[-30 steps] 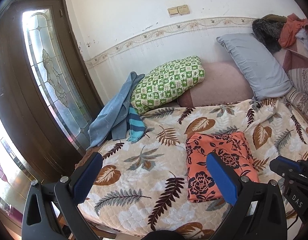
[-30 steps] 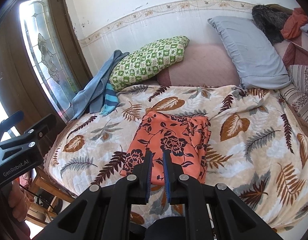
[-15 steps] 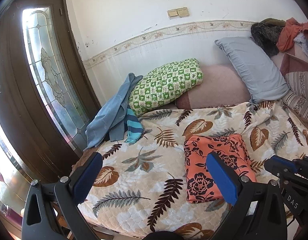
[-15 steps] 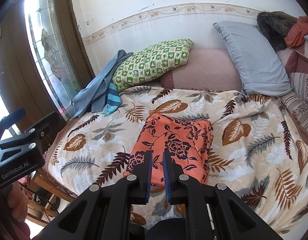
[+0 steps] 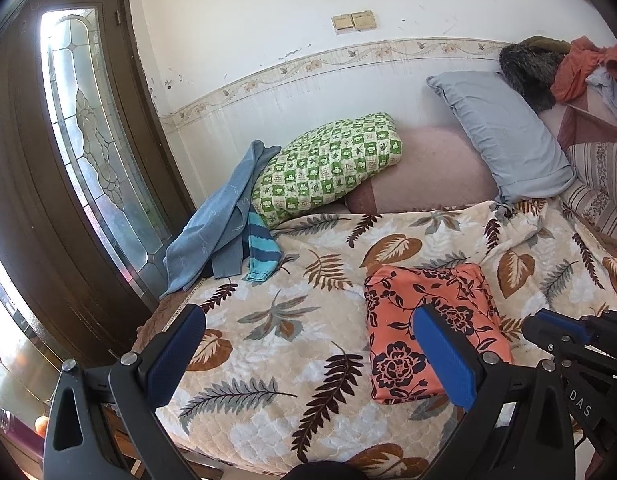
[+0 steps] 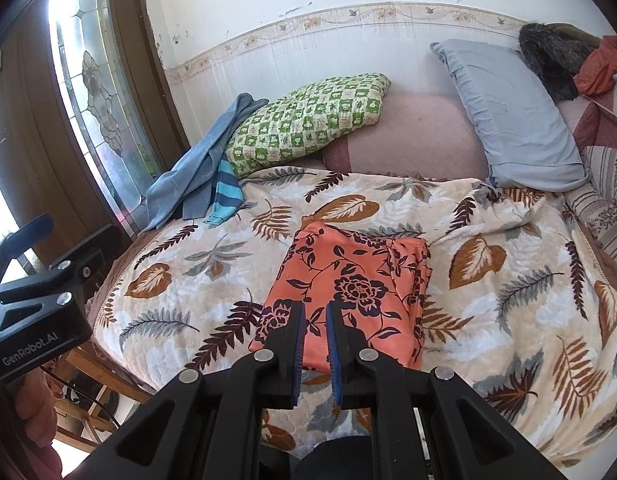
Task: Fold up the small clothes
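An orange garment with dark flowers [image 5: 428, 320] lies folded into a rectangle on the leaf-print blanket [image 5: 292, 304]; it also shows in the right wrist view [image 6: 348, 280]. My left gripper [image 5: 308, 344] is wide open and empty, held above the blanket's near edge, its right finger in front of the garment. My right gripper [image 6: 315, 320] is shut with nothing between its pads, held back from the garment's near edge. A blue garment [image 5: 216, 232] and a striped teal piece [image 5: 260, 252] lie at the bed's far left corner.
A green checked pillow [image 5: 328, 164], a pink cushion [image 5: 428, 172] and a grey pillow [image 5: 504, 136] line the wall. A pile of clothes [image 5: 568, 68] sits at the far right. A dark door with glass [image 5: 88, 160] stands left of the bed.
Both grippers have drawn back a little from the bed, so the garment looks farther away. The garment has not moved. The jaws stand as before.
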Demonstrator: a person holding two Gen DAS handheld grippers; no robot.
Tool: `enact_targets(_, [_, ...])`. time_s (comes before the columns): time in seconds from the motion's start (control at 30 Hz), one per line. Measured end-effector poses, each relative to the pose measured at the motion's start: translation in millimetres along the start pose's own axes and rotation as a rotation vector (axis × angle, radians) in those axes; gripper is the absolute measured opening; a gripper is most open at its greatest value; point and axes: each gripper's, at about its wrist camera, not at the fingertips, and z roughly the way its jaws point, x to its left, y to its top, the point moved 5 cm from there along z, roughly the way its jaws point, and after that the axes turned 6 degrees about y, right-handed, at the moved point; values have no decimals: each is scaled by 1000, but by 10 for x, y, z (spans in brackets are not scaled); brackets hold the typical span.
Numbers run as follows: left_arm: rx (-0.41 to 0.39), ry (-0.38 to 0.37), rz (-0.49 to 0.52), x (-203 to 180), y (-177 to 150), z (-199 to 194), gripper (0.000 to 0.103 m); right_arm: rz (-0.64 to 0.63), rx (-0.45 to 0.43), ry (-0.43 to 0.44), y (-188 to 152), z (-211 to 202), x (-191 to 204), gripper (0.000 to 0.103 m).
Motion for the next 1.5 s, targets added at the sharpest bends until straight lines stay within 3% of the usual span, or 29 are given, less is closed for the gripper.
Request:
enact_targets(0.8, [48, -48, 27, -178, 0, 337, 103, 25, 43, -4, 60, 296, -121, 13])
enact_targets(1.3, [47, -61, 6, -115, -24, 350, 103, 7, 46, -10, 80, 303, -31, 13])
enact_targets(1.5, [51, -129, -17, -147, -57, 429, 103, 5, 55, 25, 73, 361, 6, 13])
